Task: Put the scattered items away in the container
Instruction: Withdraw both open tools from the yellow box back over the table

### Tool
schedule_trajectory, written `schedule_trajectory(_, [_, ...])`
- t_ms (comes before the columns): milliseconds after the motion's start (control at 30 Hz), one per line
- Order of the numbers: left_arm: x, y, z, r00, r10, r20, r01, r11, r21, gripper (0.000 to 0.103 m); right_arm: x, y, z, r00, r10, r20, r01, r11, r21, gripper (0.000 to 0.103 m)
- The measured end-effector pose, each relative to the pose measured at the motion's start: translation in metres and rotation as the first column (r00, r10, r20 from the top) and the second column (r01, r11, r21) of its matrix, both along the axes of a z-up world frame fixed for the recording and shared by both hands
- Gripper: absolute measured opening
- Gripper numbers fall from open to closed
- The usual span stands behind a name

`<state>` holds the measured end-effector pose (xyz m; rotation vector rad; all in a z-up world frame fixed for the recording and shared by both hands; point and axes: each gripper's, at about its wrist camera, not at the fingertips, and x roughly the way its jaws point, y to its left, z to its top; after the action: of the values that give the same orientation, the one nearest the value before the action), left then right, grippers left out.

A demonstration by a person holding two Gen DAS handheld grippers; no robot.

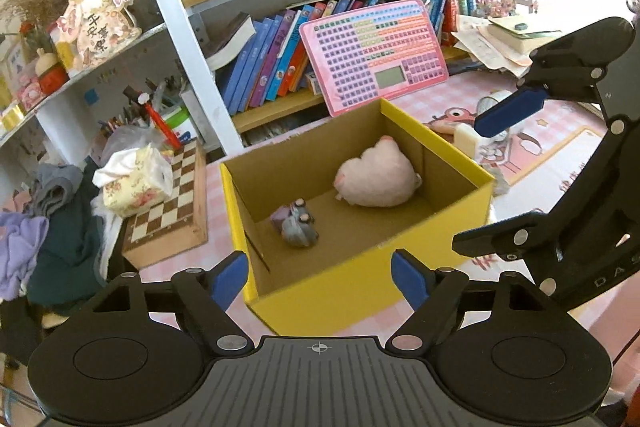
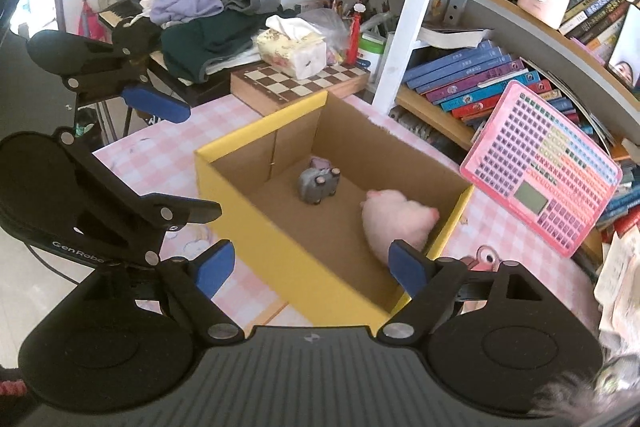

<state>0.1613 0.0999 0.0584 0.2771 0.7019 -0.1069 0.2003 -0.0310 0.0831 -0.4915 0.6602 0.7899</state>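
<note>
The left tongs [image 1: 318, 275] stand open with nothing between the blue pads, hanging over the near wall of the yellow box [image 1: 360, 275], which lies straight ahead at twelve o'clock on the pink checked cloth [image 1: 568, 163]. Inside, the grey toy [image 1: 298, 225] sits on the floor near the left wall, and the pink plush [image 1: 376, 181] lies to its right at about one o'clock, its long axis running across toward the far right wall. Further right, in the left wrist view, the right tongs [image 1: 472, 183] hang beyond the box's right rim, also open and empty; from their own camera the box [image 2: 240, 187] again lies ahead at twelve. Past that rim, at about two o'clock, a small cream block [image 1: 466, 138] and other bits too blurred to name lie on the cloth. Those leftovers look nearer the right hand, so it is likely the one to fetch next.
</note>
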Motion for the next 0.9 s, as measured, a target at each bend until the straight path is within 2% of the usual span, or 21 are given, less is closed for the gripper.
schedule_trajectory(400, [-0.039,-0.001,-0.016,0.998,0.057,-0.020,-0.058,0.997,-0.044,0.088,-0.041,-0.014,-0.024,0.992,-0.118,-0.055,0.119,0.992,0.029,0.088])
schedule_trajectory(900, [-0.068,0.003,-0.044,0.982,0.161,-0.097,-0.172,0.978,-0.120,0.094,-0.068,-0.035,-0.060,0.940,-0.314,-0.133,0.322,0.946,0.039,0.093])
